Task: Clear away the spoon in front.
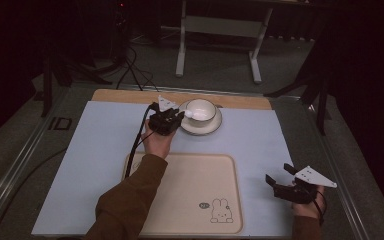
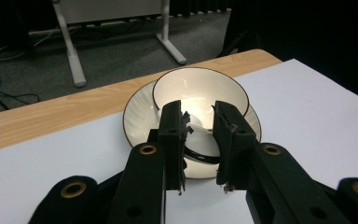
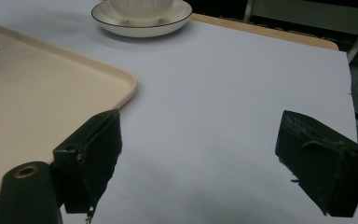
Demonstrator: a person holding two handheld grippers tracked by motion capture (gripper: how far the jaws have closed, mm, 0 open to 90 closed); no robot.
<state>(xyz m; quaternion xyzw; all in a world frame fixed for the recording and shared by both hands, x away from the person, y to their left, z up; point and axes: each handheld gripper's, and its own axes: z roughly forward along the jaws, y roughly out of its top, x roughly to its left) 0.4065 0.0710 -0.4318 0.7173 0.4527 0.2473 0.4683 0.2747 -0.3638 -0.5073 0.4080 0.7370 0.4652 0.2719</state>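
The left tongs [image 1: 179, 114], arm extended forward, grip the handle of the cup [image 2: 200, 93] on its saucer [image 2: 137, 112]. The right tongs [image 1: 279, 176] rest released near the tray [image 1: 180, 200], whose rabbit print [image 1: 220, 211] carries no legible text.

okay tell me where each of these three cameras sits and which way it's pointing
High view: above the person's side, looking forward and down; both forearms, left gripper, right gripper.
Left gripper view: on the left gripper, facing the white dark-rimmed cup and white saucer.
Right gripper view: on the right gripper, facing across the pale blue mat.
Shared: cup, saucer, beige tray.
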